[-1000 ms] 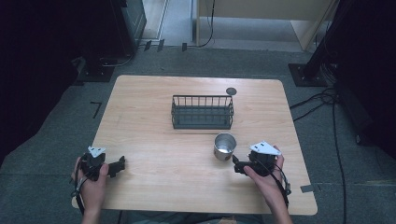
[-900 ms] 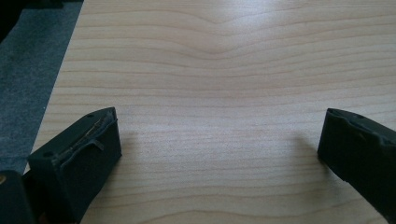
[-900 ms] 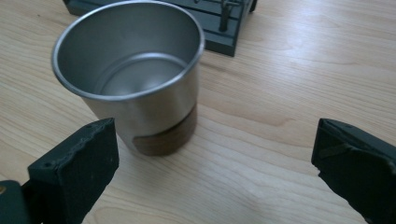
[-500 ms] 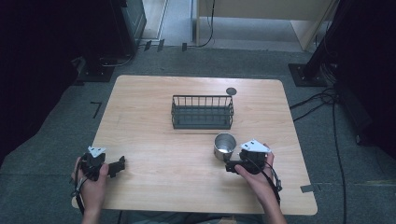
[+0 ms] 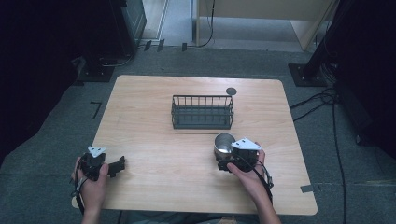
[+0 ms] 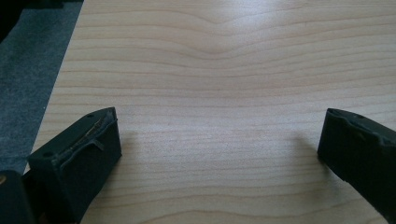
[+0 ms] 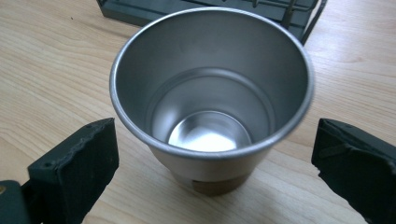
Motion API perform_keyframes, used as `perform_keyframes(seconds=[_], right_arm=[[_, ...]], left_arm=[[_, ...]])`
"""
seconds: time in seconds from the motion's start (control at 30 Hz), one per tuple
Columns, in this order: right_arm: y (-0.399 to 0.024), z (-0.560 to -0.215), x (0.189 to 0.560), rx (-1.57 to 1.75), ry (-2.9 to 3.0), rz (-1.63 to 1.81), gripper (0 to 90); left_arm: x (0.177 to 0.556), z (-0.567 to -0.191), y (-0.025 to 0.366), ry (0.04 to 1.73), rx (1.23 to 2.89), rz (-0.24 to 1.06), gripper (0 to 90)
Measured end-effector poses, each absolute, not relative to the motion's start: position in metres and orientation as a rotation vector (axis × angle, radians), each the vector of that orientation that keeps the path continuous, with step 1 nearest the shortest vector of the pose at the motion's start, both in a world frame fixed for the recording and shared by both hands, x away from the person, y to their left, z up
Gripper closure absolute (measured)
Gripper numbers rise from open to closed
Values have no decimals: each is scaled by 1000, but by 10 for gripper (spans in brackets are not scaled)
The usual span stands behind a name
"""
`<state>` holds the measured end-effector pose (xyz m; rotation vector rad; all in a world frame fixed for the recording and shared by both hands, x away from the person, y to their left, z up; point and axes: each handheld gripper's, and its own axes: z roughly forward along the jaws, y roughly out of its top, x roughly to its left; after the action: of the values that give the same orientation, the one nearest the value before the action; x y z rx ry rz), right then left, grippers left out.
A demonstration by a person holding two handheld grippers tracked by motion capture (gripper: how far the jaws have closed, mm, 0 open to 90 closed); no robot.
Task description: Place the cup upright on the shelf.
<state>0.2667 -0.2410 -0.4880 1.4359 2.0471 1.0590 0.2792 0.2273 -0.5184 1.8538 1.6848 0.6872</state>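
Between the spread jaws of the right gripper (image 7: 212, 158) stands the steel cup (image 7: 212, 93), upright on the bench (image 7: 56, 65), with clear gaps to the pad on either side, so nothing holds it yet. The cup tapers toward its base and its wall looks smooth and polished; if the jaws close low on that taper or only near the rim, I judge it could squirt upward or tip out of the grasp. Closing off-centre would likely shove the light cup sideways across the wood before both pads meet it. Beyond the jaws, just behind the cup, sits the dark wire basket (image 7: 210, 11); a forward push could knock the cup against it.

From the high view the right gripper (image 5: 229, 161) sits close against the cup (image 5: 224, 143), and its body covers the near side of the cup, so contact cannot be judged there. The left gripper (image 6: 219, 154) has its jaws wide apart over bare bench with nothing between them; it rests near the front edge (image 5: 114, 167).

The basket is cut off at the top of the right gripper view. A small dark disc (image 5: 230, 91) beyond the basket is too small to identify.
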Motion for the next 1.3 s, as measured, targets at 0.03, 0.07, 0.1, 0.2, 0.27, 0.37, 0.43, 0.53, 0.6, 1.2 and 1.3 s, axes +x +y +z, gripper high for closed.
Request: perform_keyframes(seconds=[0.03,0.07,0.1,0.2,0.27,0.37,0.43,0.53,0.6,1.2,1.3], right_arm=[[-240,-489,268,1436,2047,1060,6],[-238,-489,268,1438,2049,1061,6],[-237,-490,269,1435,2051,1065,6],[-233,-492,271,1436,2054,1065,6],[-231,-493,272,1443,2052,1062,6],[-228,-494,274,1451,2043,1063,6],[-227,-495,275,1454,2039,1065,8],[-225,-495,276,1460,2024,1062,32],[-225,-496,277,1469,2012,1063,52],[-222,-496,285,1527,1950,1035,174],[-222,-495,286,1535,1951,1024,176]], left_arm=[[279,-518,227,1685,1853,687,0],[279,-518,227,1685,1853,687,0],[279,-518,227,1685,1853,687,0],[279,-518,227,1685,1853,687,0],[279,-518,227,1685,1854,687,0],[279,-518,227,1685,1853,687,0],[279,-518,227,1685,1854,687,0],[279,-518,227,1685,1854,687,0],[279,-518,227,1685,1854,687,0],[279,-518,227,1685,1854,687,0],[279,-518,227,1685,1854,687,0]])
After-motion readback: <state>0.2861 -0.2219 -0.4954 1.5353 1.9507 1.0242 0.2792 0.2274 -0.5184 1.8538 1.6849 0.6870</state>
